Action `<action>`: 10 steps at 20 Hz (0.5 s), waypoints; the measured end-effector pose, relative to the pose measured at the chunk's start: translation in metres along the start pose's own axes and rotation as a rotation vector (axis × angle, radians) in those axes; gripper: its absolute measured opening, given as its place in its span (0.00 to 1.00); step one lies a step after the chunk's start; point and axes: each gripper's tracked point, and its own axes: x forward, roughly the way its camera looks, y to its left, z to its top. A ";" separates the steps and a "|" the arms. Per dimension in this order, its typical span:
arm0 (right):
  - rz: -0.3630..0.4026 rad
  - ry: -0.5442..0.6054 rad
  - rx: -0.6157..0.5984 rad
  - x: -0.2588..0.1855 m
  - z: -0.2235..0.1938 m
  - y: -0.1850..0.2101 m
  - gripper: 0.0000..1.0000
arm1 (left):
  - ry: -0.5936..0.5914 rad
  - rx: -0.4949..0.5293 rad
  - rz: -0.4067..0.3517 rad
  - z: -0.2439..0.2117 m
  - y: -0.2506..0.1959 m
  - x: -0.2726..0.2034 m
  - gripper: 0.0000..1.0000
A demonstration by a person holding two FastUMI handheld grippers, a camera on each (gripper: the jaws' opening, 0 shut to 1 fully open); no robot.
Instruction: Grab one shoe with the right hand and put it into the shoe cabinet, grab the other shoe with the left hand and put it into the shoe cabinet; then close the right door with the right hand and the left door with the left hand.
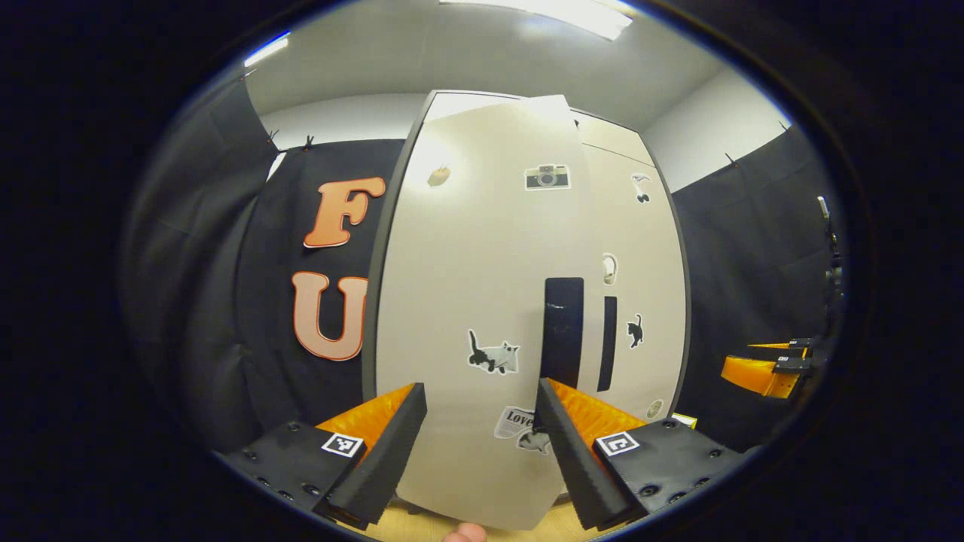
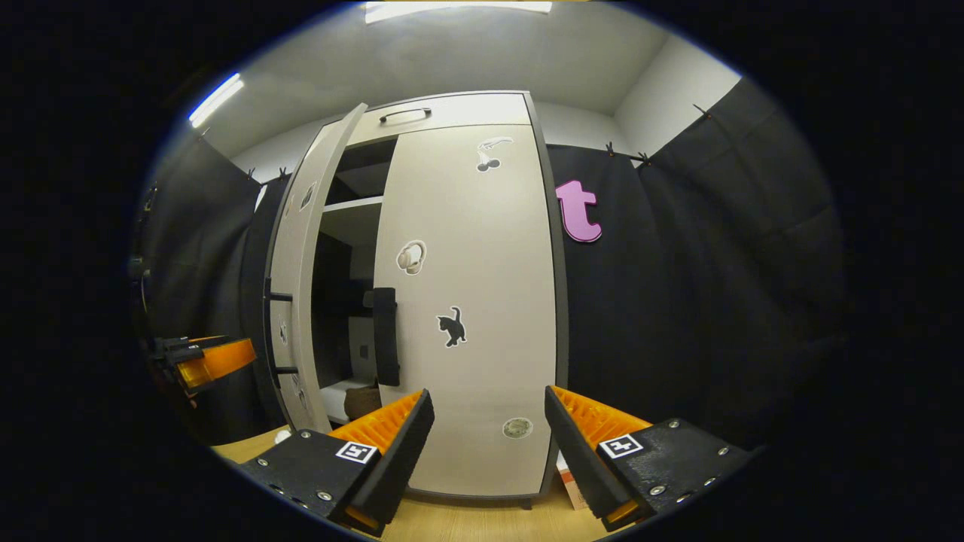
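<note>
The cream shoe cabinet stands close in front. Its left door (image 1: 467,263) is ajar and swung toward me, with a black handle (image 1: 562,331) on its edge. My left gripper (image 1: 480,388) is open just in front of that door, touching nothing. The right door (image 2: 467,263) is closed, its black handle (image 2: 385,335) at the left edge. Facing it, my right gripper (image 2: 488,394) hangs open and empty. Through the gap beside the left door (image 2: 297,248) a dark brown shoe (image 2: 363,399) rests on a low shelf inside.
Black cloth walls stand on both sides of the cabinet. A light wooden floor (image 2: 452,519) runs under it. The right gripper (image 1: 768,369) shows at the far right in the left gripper view, and the left gripper (image 2: 215,361) at the far left in the right gripper view.
</note>
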 end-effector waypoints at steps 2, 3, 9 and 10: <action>-0.006 0.004 -0.003 -0.002 -0.002 -0.003 0.91 | 0.014 0.006 0.000 -0.006 -0.004 0.009 0.96; -0.005 0.006 -0.001 -0.002 -0.004 -0.003 0.92 | 0.011 0.007 0.005 -0.006 -0.003 0.015 0.97; -0.011 0.018 -0.003 -0.001 -0.009 -0.009 0.92 | 0.047 -0.027 -0.022 -0.017 -0.012 0.049 0.96; -0.008 0.018 -0.007 -0.001 -0.009 -0.009 0.92 | 0.048 -0.014 -0.022 -0.017 -0.014 0.055 0.96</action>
